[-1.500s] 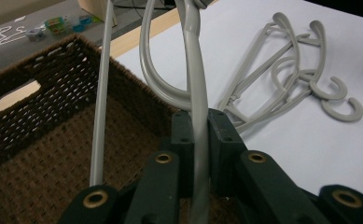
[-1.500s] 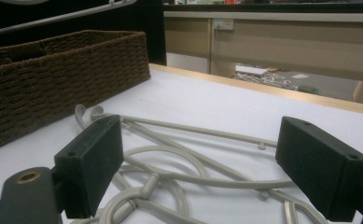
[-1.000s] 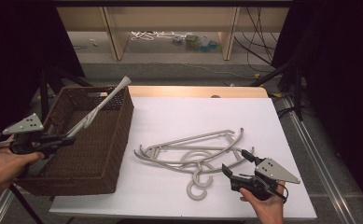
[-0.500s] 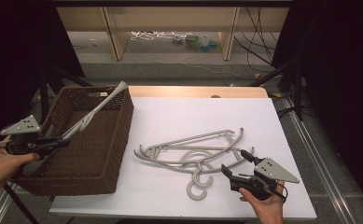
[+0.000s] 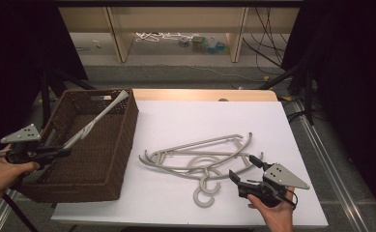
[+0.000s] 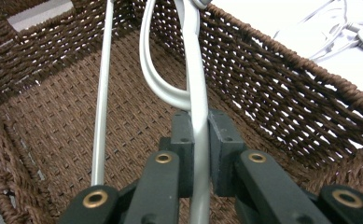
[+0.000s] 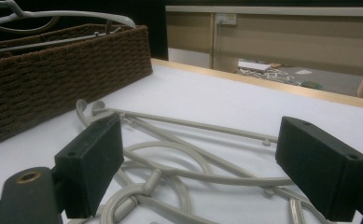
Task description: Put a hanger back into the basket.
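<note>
Inside the wicker basket [image 6: 272, 84], the left gripper's [image 6: 200, 154] fingers [image 6: 183, 140] are closed tight on the grey bar of a hanger [image 6: 195, 70]. From the high view, this hanger [image 5: 96, 121] leans across the basket [image 5: 122, 159], one tip poking above the far rim, with the left gripper [image 5: 62, 151] at the basket's near-left corner. The right gripper [image 7: 200, 163] has its fingers [image 7: 93, 161] spread wide and empty, just short of the loose hangers [image 7: 193, 154] lying right of the basket. The high view places the right gripper [image 5: 246, 175] at the near end of that pile [image 5: 200, 162], beside the hooks. A white worktop [image 5: 200, 116] with a wooden far edge carries the basket; beyond it lie a grey floor, pale shelving and scattered cables. The left gripper view alone shows the weave of the basket floor; the right gripper view alone shows the basket's outer wall [image 7: 53, 79] side-on.
</note>
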A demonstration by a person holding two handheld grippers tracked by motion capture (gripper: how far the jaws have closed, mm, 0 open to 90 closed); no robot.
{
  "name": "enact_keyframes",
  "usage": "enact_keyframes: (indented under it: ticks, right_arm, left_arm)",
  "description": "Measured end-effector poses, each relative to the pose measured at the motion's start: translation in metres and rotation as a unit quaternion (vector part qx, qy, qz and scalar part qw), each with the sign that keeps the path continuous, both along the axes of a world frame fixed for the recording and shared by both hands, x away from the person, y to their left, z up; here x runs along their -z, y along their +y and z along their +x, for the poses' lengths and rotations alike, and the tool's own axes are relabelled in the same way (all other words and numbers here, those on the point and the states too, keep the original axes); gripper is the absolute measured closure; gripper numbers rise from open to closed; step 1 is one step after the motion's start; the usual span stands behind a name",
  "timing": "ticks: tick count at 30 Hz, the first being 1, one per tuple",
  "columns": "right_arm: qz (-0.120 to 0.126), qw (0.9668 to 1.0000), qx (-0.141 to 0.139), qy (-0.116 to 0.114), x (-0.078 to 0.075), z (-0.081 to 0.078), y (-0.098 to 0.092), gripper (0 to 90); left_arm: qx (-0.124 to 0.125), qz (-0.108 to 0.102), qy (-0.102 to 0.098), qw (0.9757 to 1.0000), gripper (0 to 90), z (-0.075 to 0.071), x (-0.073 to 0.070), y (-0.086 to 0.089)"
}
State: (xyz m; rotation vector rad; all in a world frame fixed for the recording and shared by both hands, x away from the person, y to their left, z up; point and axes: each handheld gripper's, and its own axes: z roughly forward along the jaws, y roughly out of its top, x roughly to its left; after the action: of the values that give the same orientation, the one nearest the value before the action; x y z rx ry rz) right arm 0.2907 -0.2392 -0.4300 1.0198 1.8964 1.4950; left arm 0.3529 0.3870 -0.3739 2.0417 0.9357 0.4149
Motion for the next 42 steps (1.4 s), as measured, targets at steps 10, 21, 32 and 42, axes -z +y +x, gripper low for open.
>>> enact_keyframes:
  ticks: [10,21,32,42]
  right_arm:
    - [0.003,1.0000,0.002,-0.005,0.000,0.001,0.001,16.1]
    - [0.001,1.0000,-0.005,0.001,0.000,0.001,0.000,16.1]
    - [0.005,0.9999,-0.009,0.000,0.000,0.001,0.001,16.1]
    - [0.005,0.9999,-0.009,-0.001,0.000,0.001,0.001,16.1]
  left_arm:
    - [0.007,0.056,0.062,0.9965,81.8,0.009,0.007,-0.006]
    - [0.015,0.097,0.115,0.9885,81.4,0.024,0.018,-0.018]
    - [-0.004,0.097,0.131,0.9866,81.1,0.028,0.019,-0.021]
    - [-0.052,0.098,0.140,0.9838,79.3,0.035,0.022,-0.013]
